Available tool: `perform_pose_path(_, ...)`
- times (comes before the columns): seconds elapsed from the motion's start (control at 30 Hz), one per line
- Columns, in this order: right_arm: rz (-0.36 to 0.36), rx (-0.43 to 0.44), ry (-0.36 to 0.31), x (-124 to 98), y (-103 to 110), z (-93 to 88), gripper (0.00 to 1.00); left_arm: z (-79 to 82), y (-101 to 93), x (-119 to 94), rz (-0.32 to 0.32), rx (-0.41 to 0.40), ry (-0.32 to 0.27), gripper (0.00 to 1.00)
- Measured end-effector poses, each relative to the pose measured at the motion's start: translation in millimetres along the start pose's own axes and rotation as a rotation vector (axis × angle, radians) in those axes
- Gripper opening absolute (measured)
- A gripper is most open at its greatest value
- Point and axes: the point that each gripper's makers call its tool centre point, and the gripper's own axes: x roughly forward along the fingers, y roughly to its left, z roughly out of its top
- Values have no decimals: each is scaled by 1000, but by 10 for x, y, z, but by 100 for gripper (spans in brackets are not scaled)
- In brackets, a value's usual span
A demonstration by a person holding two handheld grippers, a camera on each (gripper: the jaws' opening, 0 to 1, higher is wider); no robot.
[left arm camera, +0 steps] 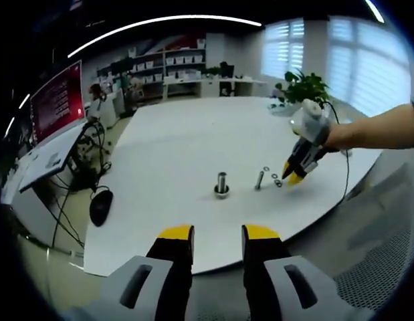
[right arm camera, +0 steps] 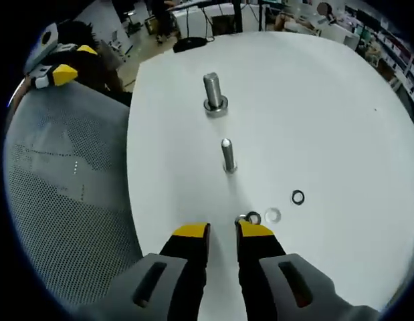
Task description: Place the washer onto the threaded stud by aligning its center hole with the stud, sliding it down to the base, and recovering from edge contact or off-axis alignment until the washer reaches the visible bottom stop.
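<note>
While right tool (right arm camera: 223, 231) hovers — washer (right arm camera: 252, 218) untouched

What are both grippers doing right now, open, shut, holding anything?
Left gripper: jaws open, holding nothing, off the table's near edge.
Right gripper: jaws open, nothing held, tips down at the washers on the white table.

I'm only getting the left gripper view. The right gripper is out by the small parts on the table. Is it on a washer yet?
Observer: Not gripped. In the right gripper view the right gripper is open, one tip just touching a washer lying flat.
Operator: More washers nearby?
Observer: Two: a pale one beside it, a dark ring farther out.
Operator: Which stud is closer to it?
Observer: The thin stud; the thicker stud stands beyond it, a washer already at its base.
</note>
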Motion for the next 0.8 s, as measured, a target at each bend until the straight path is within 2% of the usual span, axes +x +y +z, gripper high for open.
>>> perform_pose_path(0.37,-28,22,28,82,-150,-45,18,11,-34,-2,-17,13,-7,26)
perform_pose_path(0.63,-80,25,-4,43,-294,9,18,13,-31,-4,-16,13,-8,26)
perform_pose_path(0.8,-67,66,0,95,-367,-1,18,11,-30,-3,-16,14,-6,26)
